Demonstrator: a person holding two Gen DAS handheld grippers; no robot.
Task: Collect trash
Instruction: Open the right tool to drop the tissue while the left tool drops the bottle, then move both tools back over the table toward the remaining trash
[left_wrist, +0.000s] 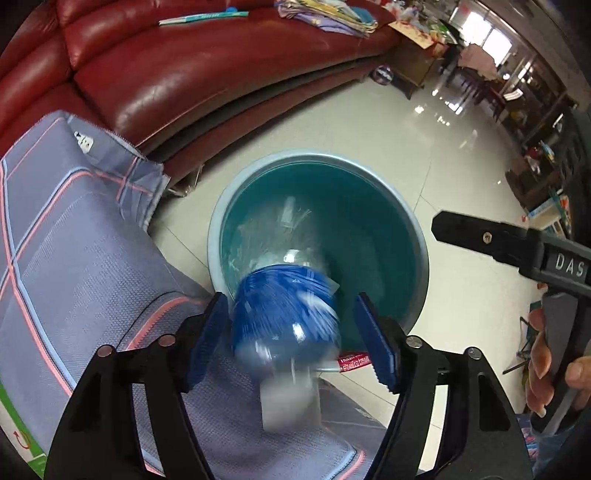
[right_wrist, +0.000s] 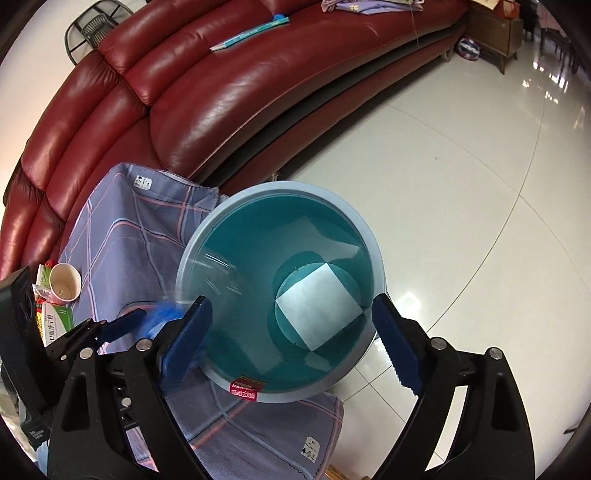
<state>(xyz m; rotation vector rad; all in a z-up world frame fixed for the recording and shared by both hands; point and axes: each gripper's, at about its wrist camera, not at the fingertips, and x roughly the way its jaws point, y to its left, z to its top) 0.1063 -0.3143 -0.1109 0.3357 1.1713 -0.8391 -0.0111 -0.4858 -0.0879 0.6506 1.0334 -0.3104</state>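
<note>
Mid-drop over the teal bin (left_wrist: 413, 236), by the look of it. Left gripper (left_wrist: 291, 328) spread wide, blue pads clear of the plastic bottle (left_wrist: 284, 314) on both sides, so nothing clamped. Bottle blurred with motion, blue label nearest the lens, clear neck end pointing away and down into the bin mouth; long axis roughly along the gripper's own line, tipped over the near rim. Probably falling freely already (blur makes contact with the rim hard to judge).

Right gripper (right_wrist: 291, 336) also open and empty, hanging above the same bin, looking straight down at a white sheet of paper (right_wrist: 317, 306) flat on the bin's bottom. Bin on the floor, pressed against the cloth-covered desk (right_wrist: 122, 236), red sofa (right_wrist: 207, 107) behind.

More trash left on the desk: a paper cup (right_wrist: 65, 283) and some packets (right_wrist: 55, 317) at its far left edge, well apart from the bin. Closer to the left gripper than to the right, so likely the left hand's next reach, swinging back away from the bin.
</note>
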